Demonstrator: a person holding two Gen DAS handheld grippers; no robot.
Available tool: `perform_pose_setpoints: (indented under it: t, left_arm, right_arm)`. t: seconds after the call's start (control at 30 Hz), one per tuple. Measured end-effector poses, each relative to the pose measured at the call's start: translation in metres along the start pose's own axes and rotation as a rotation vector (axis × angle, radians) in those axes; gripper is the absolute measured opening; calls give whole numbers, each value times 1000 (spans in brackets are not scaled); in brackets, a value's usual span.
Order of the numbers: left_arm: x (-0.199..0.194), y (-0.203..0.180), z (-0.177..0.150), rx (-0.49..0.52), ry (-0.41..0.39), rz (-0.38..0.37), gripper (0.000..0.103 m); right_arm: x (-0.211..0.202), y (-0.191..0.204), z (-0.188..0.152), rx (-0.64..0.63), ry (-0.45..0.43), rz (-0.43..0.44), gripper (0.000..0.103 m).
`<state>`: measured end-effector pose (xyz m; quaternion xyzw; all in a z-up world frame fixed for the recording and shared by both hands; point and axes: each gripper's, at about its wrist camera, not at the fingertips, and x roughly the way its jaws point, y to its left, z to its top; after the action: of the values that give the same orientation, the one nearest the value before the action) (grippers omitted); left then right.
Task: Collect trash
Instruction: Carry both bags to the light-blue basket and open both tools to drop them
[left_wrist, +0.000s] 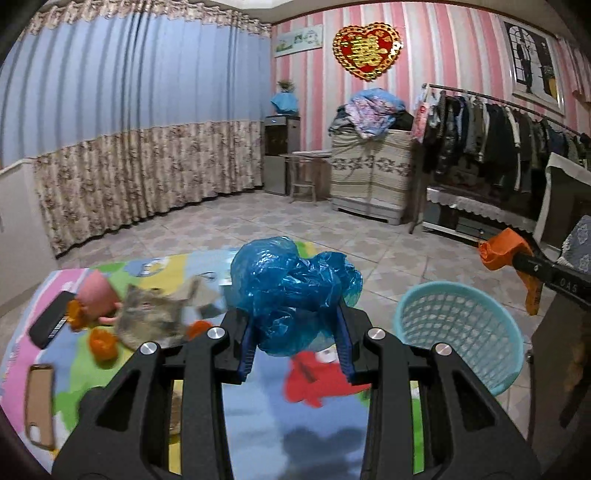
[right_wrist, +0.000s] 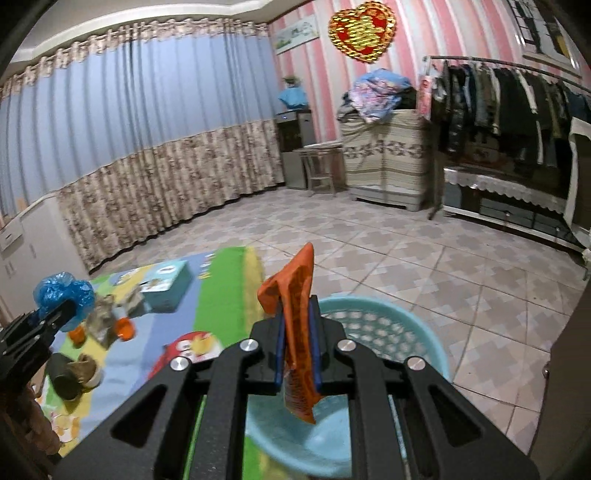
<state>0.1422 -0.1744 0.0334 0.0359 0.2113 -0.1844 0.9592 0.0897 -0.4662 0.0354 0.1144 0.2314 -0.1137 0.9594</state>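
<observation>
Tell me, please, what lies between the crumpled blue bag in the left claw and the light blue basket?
Nothing solid: in the left wrist view, only play mat and tiled floor separate the blue plastic bag, held in the left claw, from the basket.

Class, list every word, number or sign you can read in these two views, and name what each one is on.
"OAS": white marking on the right claw's black arm, partly cut off.
Heart-shaped wall ornament: a gold Chinese character, too blurred to read for certain.
Orange wrapper: print too blurred to read.
Black flat object: barcode, digits unreadable.
</observation>
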Motion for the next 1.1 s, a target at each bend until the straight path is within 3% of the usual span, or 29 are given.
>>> perform_pose_setpoints:
  t: [0.3, 0.77, 0.87, 1.0, 1.1]
  left_arm:
    - [49, -70, 0, 56, 44, -82, 34]
    - [115, -154, -19, 112, 164, -212, 35]
    - [123, -158, -19, 117, 183, -208, 38]
    - [126, -153, -18, 103, 194, -196, 56]
    - [124, -149, -17, 107, 191, -174, 63]
  right_arm:
    - [23, -49, -13, 69, 46, -69, 11]
    - [44, -69, -24, 109, 88, -98, 11]
    - [46, -69, -24, 119, 90, -99, 11]
    - [48, -65, -24, 100, 95, -106, 11]
    - [50, -63, -26, 96, 101, -107, 11]
